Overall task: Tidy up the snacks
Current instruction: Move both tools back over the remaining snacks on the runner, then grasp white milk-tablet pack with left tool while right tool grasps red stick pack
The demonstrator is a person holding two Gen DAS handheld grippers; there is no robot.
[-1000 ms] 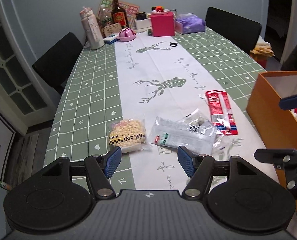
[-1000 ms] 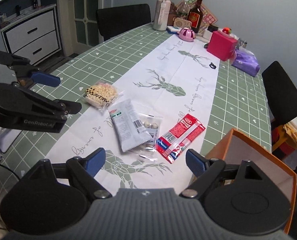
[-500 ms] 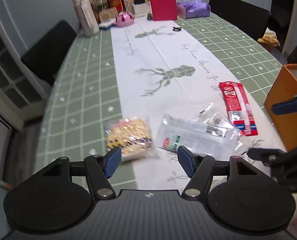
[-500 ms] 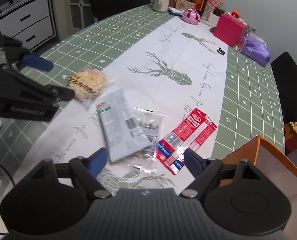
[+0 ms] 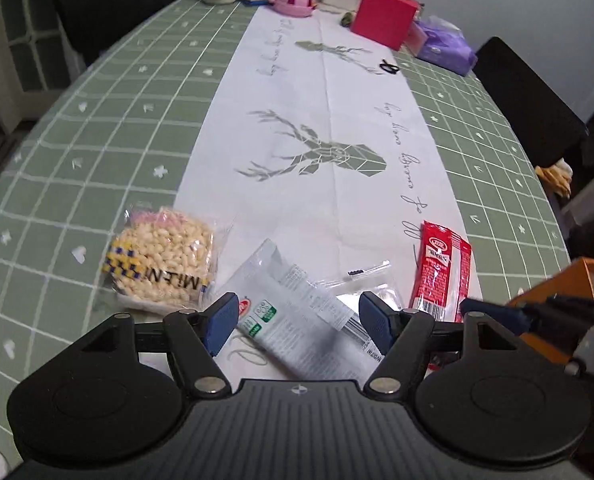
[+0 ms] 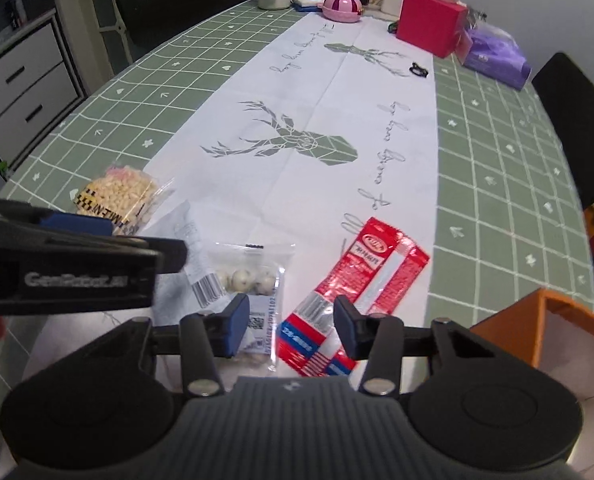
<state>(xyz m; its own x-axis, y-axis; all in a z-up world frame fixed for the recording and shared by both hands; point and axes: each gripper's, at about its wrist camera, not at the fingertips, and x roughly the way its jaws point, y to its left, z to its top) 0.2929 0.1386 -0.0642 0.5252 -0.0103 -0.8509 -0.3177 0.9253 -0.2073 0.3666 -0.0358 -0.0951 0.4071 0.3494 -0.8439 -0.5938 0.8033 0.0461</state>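
**Two tongs low over the snack packets, nothing gripped yet**

Take the flat white-and-green foil snack packet (image 5: 297, 320) as the landmark. The left tongs (image 5: 297, 322) hang right over its near end, blue pads spread to either side of it and clear of the foil — open, and they have just been widening a little with the packet between them. The packet's long axis runs on a slant, from near right up to far left, so the pads sit roughly across its width; I judge the left hand the nearer one for this packet.

Just right of the landmark lies the clear plastic bag of small speckled eggs (image 6: 249, 280), partly tucked under it. Right of that is the long red foil sachet (image 6: 361, 280), its long axis slanting away to the far right. The right tongs (image 6: 291, 330) stand above the sachet's near blue-striped end. They have just been closing — the sachet end shows between the pads, but I see no pad pressing on it, so they read as open. The right hand looks best placed for the sachet.

Right of the sachet, at the table edge, stands the orange cardboard box (image 6: 537, 328), open-topped — the likely place for the snacks.

Left of the landmark and slightly farther off lies the clear bag of pale puffed grains (image 5: 165, 264), on the green checked cloth of the table (image 5: 97, 152).
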